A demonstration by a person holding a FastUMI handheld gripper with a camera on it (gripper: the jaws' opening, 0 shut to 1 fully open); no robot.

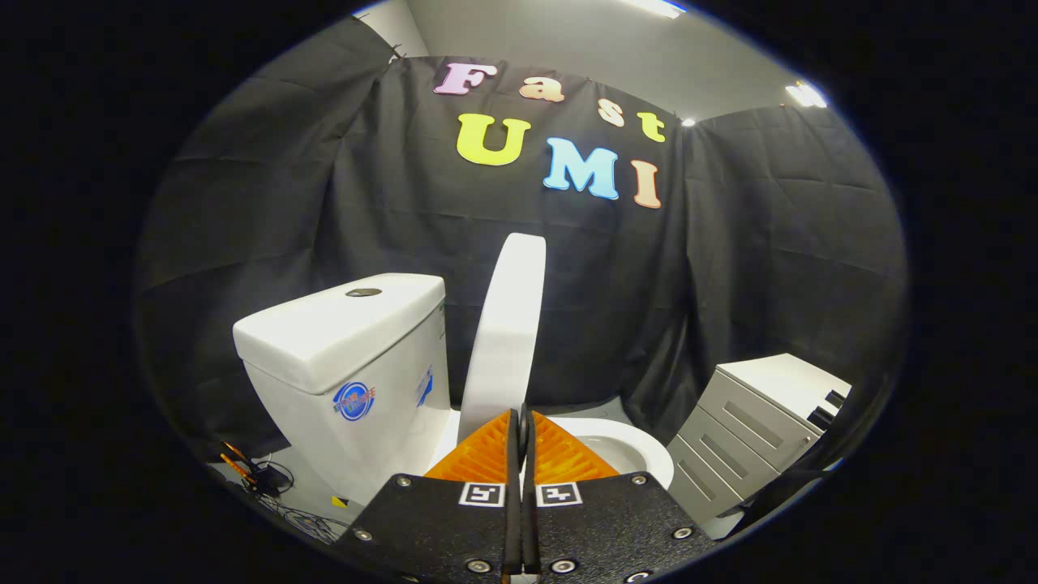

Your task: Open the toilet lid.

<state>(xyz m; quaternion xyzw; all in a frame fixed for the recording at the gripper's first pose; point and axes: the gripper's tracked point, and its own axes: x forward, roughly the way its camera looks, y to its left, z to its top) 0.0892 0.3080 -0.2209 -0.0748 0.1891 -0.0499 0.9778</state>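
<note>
The white toilet lid stands raised, nearly upright and seen edge-on, between the tank and the open bowl. My gripper is shut, its two fingers pressed together with nothing held between them. The fingertips sit right at the lid's lower edge, just in front of it; whether they touch it I cannot tell. To the right of the fingers part of the white seat and bowl rim is exposed. The lid's hinge is hidden behind my fingers.
The tank, with a round flush button on top, stands left of the lid. A grey drawer cabinet sits close to the bowl on the right. Cables and small tools lie on the floor left of the toilet. Black cloth walls surround the booth.
</note>
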